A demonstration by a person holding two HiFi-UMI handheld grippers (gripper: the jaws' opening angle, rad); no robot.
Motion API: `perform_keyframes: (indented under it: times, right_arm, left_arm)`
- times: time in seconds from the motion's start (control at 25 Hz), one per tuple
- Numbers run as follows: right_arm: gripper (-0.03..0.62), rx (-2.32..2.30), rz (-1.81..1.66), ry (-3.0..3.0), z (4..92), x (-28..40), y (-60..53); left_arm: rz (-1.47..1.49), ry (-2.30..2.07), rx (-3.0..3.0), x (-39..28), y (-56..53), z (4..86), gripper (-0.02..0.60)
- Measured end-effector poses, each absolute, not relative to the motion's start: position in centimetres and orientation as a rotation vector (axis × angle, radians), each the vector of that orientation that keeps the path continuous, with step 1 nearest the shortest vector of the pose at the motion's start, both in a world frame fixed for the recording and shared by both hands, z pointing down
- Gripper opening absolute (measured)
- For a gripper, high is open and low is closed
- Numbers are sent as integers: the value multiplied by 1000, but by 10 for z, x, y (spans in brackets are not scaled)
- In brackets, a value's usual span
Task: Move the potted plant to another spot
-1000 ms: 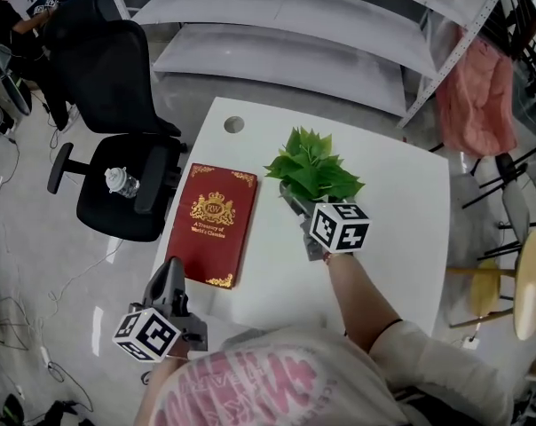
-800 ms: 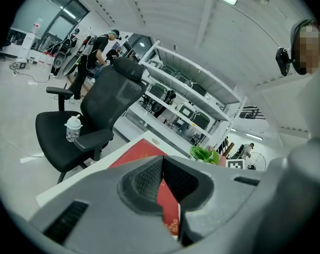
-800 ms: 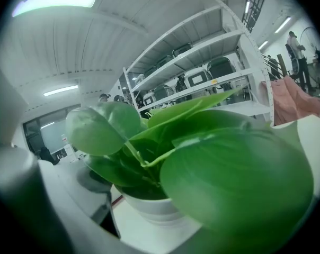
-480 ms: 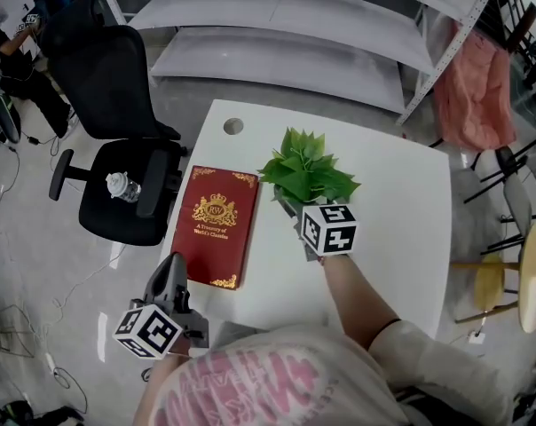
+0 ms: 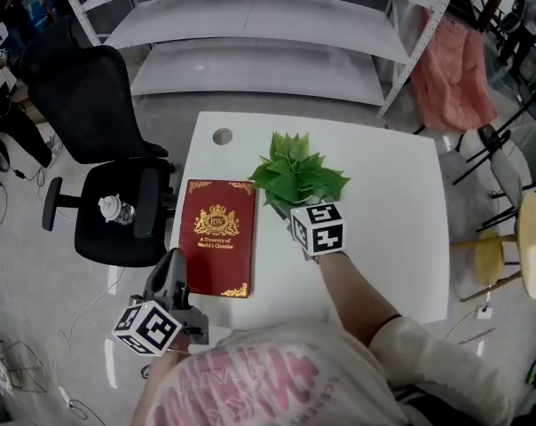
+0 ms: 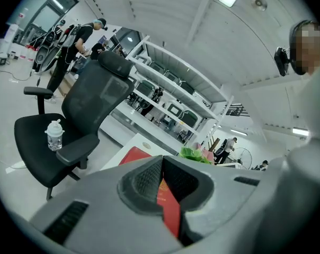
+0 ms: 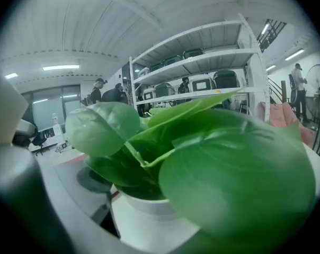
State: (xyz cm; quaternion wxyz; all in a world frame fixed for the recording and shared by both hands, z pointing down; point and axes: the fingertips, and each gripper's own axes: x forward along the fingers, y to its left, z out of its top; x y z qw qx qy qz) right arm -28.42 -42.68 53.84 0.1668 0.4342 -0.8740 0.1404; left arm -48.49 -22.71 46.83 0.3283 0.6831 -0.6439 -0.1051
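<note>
The potted plant [image 5: 295, 169], green leaves in a white pot [image 7: 149, 204], stands at the middle of the white table [image 5: 392, 202], just right of a red book. My right gripper [image 5: 285, 208] reaches in from the near side and is shut on the pot; the leaves hide its jaws in the head view. In the right gripper view the leaves [image 7: 223, 163] fill most of the picture. My left gripper [image 5: 171, 264] hangs off the table's near left corner, shut and holding nothing, its pads [image 6: 149, 180] pressed together.
A red hardcover book [image 5: 216, 236] lies on the table's left part, with a round cable hole [image 5: 222, 137] beyond it. A black office chair [image 5: 99, 122] with a water bottle [image 5: 114, 208] stands left. Metal shelves [image 5: 250, 34] are behind, a wooden stool [image 5: 534, 256] right.
The plant and my right gripper have shifted a little left, toward the book. The head view has drifted too. The left gripper has stayed where it was.
</note>
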Motion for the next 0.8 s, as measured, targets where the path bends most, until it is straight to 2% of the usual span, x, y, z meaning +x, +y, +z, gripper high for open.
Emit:
perform_keyframes:
  times: [0.8]
  right_arm:
    - [529,1330,360,-2363,539,-292,-418]
  left_arm:
    - [-283,-1584,1860,-532,-245,467,5]
